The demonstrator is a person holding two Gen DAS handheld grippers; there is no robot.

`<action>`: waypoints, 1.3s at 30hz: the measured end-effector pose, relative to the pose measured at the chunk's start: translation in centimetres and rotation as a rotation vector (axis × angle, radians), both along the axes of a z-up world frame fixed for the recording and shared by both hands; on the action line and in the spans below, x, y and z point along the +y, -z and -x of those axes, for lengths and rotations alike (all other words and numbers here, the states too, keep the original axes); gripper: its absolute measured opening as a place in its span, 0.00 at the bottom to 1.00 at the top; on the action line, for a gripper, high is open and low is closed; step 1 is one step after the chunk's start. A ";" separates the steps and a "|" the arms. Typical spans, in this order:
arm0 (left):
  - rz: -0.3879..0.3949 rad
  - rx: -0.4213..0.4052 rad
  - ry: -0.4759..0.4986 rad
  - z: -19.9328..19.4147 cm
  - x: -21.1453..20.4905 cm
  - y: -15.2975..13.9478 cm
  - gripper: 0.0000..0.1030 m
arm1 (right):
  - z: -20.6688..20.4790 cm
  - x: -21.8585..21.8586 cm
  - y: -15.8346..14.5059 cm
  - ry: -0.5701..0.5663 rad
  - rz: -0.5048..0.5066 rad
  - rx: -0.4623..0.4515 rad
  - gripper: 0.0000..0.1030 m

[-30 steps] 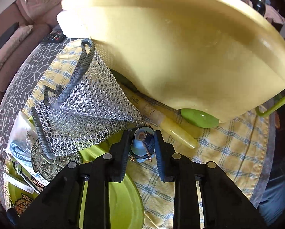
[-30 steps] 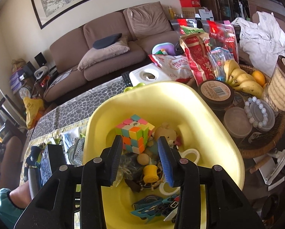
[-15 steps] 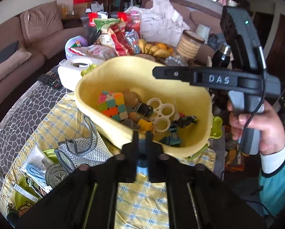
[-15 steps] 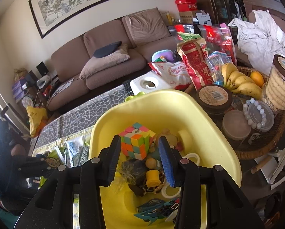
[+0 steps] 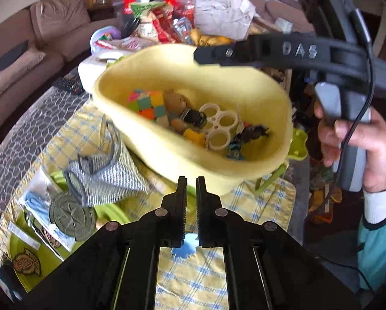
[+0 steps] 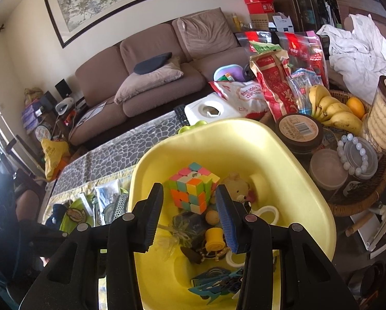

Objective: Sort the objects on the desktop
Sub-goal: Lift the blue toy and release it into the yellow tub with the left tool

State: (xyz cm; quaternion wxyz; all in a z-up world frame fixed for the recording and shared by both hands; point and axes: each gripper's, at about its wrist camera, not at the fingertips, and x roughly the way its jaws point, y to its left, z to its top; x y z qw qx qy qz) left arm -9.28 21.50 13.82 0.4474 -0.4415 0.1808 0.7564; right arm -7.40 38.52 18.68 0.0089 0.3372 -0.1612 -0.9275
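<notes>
A yellow tub [image 5: 167, 155] [image 6: 301, 180] holds a colourful puzzle cube [image 6: 193, 188], a small bear toy [image 6: 238, 187], a white ring piece [image 5: 220, 122], a yellow spool [image 6: 214, 238] and other small toys. My left gripper [image 5: 191, 180] is nearly closed in front of the tub's near wall; a small light-blue thing [image 5: 186, 245] shows low between its fingers, pinched near their base. My right gripper [image 6: 190, 193] is open and empty above the tub; it also shows in the left wrist view [image 5: 283, 51].
A silver mesh bag [image 5: 107, 178], a round metal medallion [image 5: 71, 217] and packets lie on the checked cloth [image 5: 257, 201] left of the tub. Behind the tub stand snack bags [image 6: 275, 82], bananas [image 6: 332, 108], jars in a wicker basket [image 6: 360, 201] and a white box [image 6: 211, 111].
My left gripper has risen and pulled back from the table, so the tub's inside now shows. The blue thing sits deeper between its fingers. My right gripper stayed open over the tub.
</notes>
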 end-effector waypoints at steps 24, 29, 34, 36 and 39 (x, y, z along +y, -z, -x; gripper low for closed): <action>0.069 -0.031 -0.214 -2.9 -2.3 10.6 0.37 | 0.6 -1.6 0.2 -0.020 -0.026 -0.012 0.56; -0.007 -0.030 -0.239 -2.6 -3.8 7.8 0.36 | 0.5 -1.4 0.1 -0.016 -0.024 -0.010 0.56; -0.112 0.011 -0.263 -1.7 -4.9 2.8 0.36 | 0.4 -1.2 -0.1 -0.010 -0.020 0.000 0.56; -0.155 0.029 -0.258 -1.3 -4.9 0.7 0.36 | 0.4 -1.1 -0.1 -0.004 -0.019 0.002 0.57; -0.204 0.058 -0.238 -1.3 -4.1 -2.2 0.36 | 0.2 -0.7 -0.2 0.009 -0.016 0.007 0.57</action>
